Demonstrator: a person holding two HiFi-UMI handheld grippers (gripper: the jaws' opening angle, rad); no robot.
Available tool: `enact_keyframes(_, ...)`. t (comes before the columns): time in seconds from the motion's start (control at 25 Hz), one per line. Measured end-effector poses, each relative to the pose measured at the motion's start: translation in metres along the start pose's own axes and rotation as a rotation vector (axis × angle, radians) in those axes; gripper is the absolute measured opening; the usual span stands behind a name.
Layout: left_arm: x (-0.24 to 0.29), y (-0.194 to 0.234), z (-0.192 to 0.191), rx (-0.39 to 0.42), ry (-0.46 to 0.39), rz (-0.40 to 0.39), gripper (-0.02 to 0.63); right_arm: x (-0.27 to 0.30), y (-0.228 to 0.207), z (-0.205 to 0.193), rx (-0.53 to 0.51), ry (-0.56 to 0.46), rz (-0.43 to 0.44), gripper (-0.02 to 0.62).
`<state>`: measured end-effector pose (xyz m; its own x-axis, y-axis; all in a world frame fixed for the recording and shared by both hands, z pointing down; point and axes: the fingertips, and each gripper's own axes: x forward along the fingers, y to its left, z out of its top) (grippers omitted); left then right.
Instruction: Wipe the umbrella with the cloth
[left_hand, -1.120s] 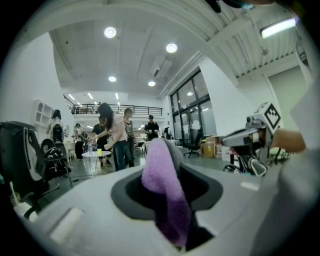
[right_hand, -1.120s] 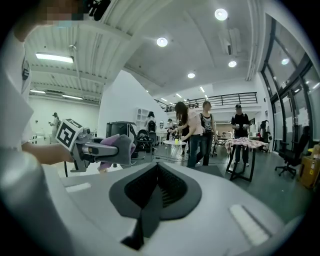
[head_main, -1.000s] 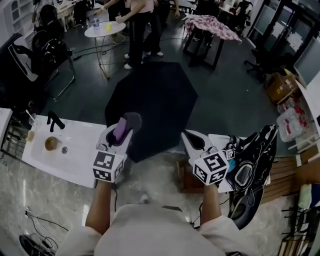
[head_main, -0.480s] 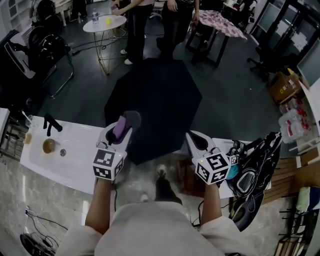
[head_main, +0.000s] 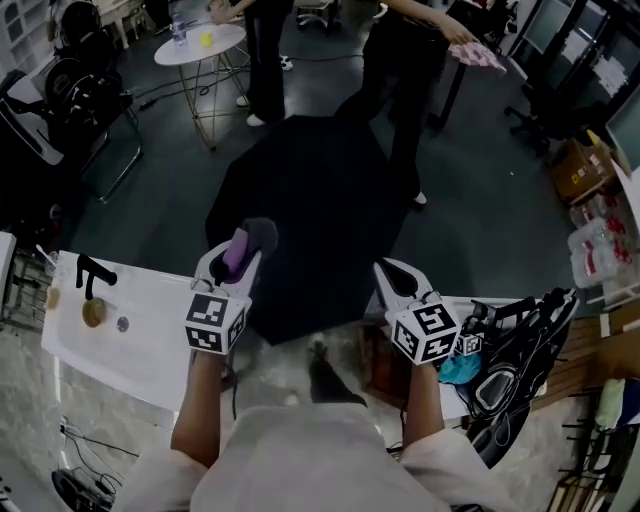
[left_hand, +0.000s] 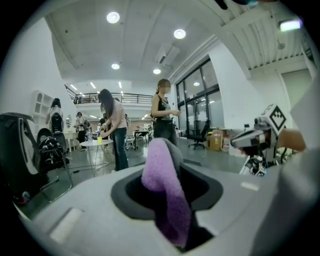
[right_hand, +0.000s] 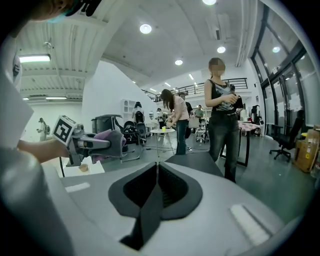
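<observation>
My two forearms reach forward side by side, grippers well apart. Left gripper (head_main: 233, 266): jaws clamped on the cloth (left_hand: 162, 185). Right gripper (head_main: 393, 277): jaws together, nothing between them; both point slightly downward.

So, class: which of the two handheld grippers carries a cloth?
The left gripper: its fingers pinch a purple-and-grey fleecy cloth, while the right gripper has its fingers closed on nothing.
</observation>
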<state>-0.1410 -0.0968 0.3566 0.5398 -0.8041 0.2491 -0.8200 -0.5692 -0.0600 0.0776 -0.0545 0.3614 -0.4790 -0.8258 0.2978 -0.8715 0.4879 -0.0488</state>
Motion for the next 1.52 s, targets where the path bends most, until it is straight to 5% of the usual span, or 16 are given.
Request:
enact_keyframes(0.72,0.161,0.021,-0.034,-0.039,0.138,-0.021,0.141,0.090,-0.162,-0.092,0.145,0.220,-0.111,0.111)
enact_keyframes(0.96,0.192,0.024,-0.046,-0.033,0.165,-0.019,0.143,0.111,-0.193,-0.138,0.198,0.287,-0.124,0.153)
enact_keyframes(1.52,0.230,0.031,-0.085,-0.029,0.237,-0.003,0.143,0.144,-0.228,-0.224,0.503,0.328,-0.097,0.241)
